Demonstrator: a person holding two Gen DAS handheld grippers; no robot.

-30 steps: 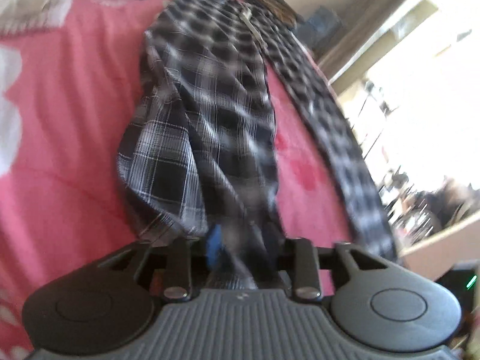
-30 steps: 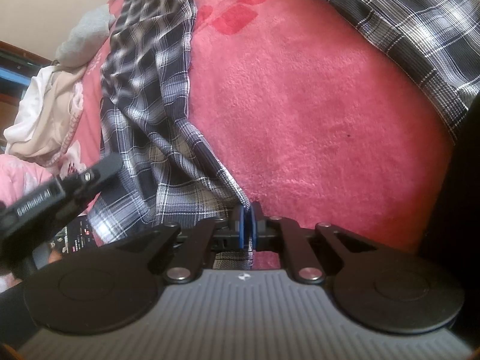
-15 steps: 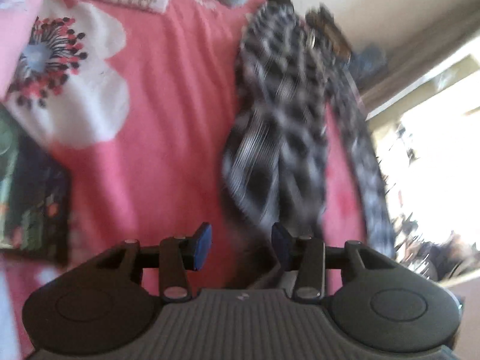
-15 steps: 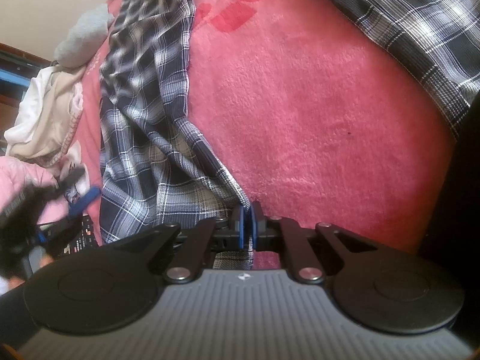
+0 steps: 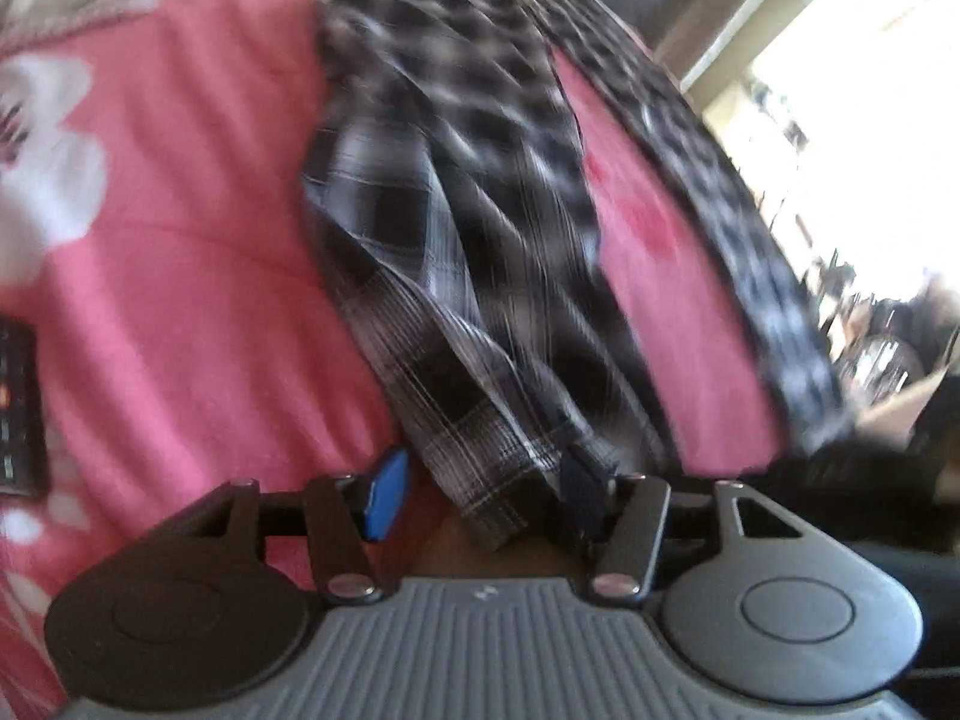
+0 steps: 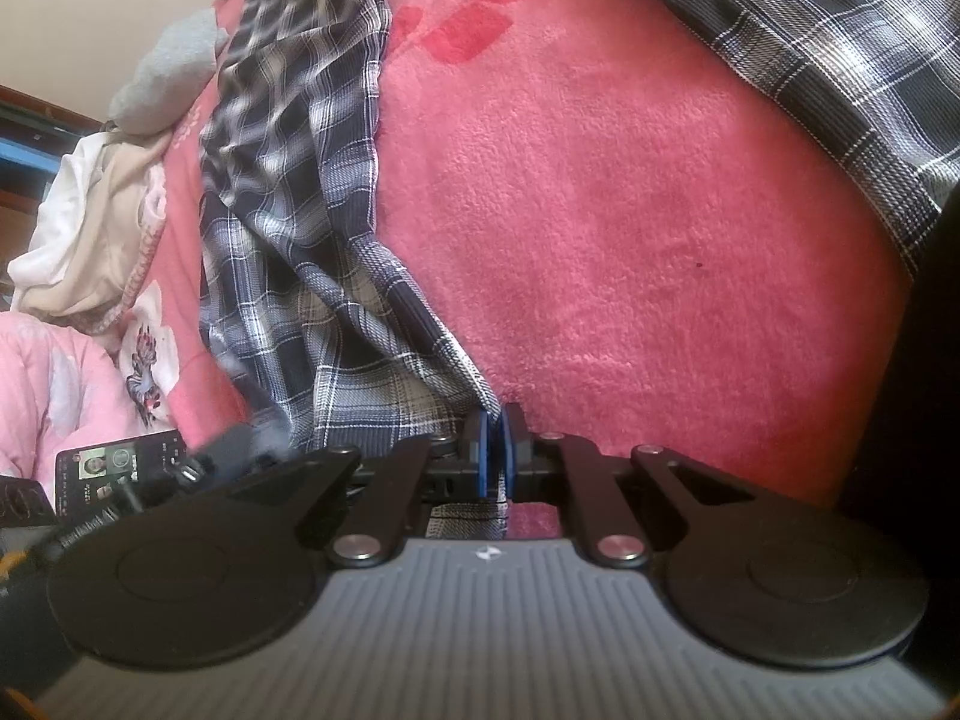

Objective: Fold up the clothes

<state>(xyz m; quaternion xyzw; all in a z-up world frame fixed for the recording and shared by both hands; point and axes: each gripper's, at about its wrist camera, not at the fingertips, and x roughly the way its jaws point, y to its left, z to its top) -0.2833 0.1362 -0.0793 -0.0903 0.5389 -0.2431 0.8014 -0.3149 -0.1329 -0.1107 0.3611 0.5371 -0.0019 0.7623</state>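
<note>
While the plaid garment (image 6: pixel 288 252) lies stretched along the pink blanket (image 6: pixel 630 240), we hold its near hem at one point only. In the right wrist view, the right gripper (image 6: pixel 493 450) is clamped on a corner of that hem, its blue pads pressed together with cloth pinched between them. In the left wrist view, the left gripper (image 5: pixel 480 486) stands with its jaws apart; they have just been opening, and the hem hangs between them without either pad pressing on it, so we judge this end released. A second plaid section (image 6: pixel 810 48) lies well apart, across bare blanket, at the far right. We judge the fold to be at an early stage: the cloth is laid out in a long, rumpled strip, and no squared, stacked fold is visible yet. Beyond the garment, a heap of pale clothing (image 6: pixel 90 228) sits at the blanket's left side, and a phone (image 6: pixel 114 468) lies near the left gripper.
</note>
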